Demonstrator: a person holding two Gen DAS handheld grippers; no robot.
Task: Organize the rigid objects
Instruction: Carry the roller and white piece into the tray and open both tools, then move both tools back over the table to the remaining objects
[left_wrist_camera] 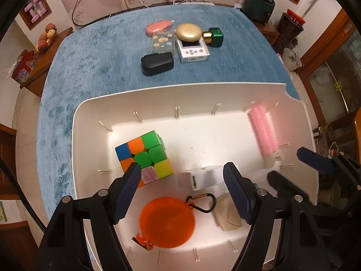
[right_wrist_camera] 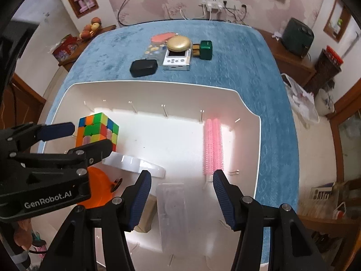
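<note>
white bin | multicolour cube | pink roller | orange disc | blue cloth | black case

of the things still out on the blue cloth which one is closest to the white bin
The black case. It lies nearest the white bin's far rim, in front of the white handheld game console, gold compact and green bottle.

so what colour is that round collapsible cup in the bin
Orange cup, clearest in the left wrist view.

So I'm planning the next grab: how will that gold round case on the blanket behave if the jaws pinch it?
The gold round case looks glossy and domed, so it will probably slip in a pinch. It appears to rest partly on the white handheld console, so a nudge may slide it off. It looks rigid, unlikely to flex.
</note>
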